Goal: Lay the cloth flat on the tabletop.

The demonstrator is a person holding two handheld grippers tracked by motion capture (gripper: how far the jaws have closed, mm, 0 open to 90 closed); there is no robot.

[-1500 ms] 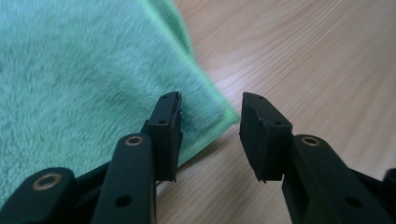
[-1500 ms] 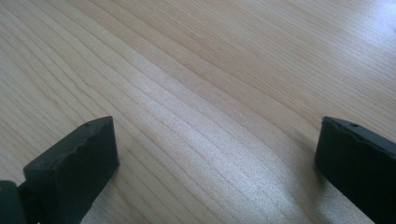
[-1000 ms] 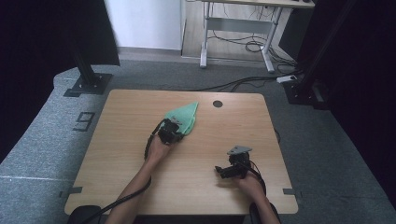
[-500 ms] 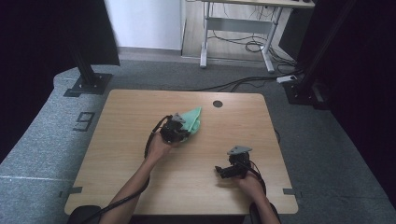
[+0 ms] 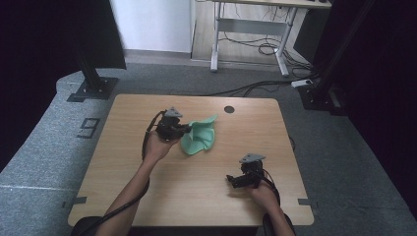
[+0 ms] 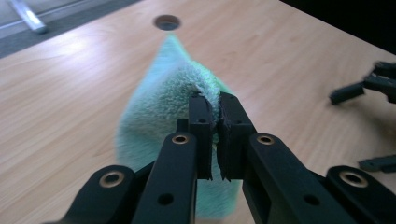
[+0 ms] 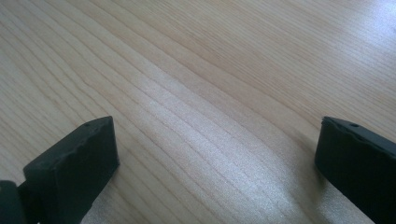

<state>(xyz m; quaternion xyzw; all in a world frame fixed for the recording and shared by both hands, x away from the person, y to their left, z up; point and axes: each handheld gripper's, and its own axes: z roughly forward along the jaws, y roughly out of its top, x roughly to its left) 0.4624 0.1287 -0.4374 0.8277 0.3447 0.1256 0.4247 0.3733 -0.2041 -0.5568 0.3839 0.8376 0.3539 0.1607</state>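
A mint-green fluffy cloth [image 5: 200, 135] hangs in folds above the middle of the wooden table [image 5: 123, 162]. My left gripper [image 5: 186, 130] is shut on one edge of it and holds that edge raised. In the left gripper view the two black jaws pinch the cloth [image 6: 159, 107] at their tips [image 6: 215, 109], and the rest drapes away toward the table. My right gripper [image 5: 232, 180] rests low over the table's near right part, open, with bare wood [image 7: 210, 112] between its jaws.
A round cable hole [image 5: 229, 109] sits near the table's far edge, also seen beyond the cloth as a hole [image 6: 166, 21]. The right gripper's jaw tips [image 6: 348, 93] show at the right of the left gripper view. Grey carpet and desk legs [image 5: 216, 39] lie beyond the table.
My left gripper has risen and shifted right with the cloth pinched in it, so the cloth now hangs bunched instead of lying flat. The right gripper has stayed put.
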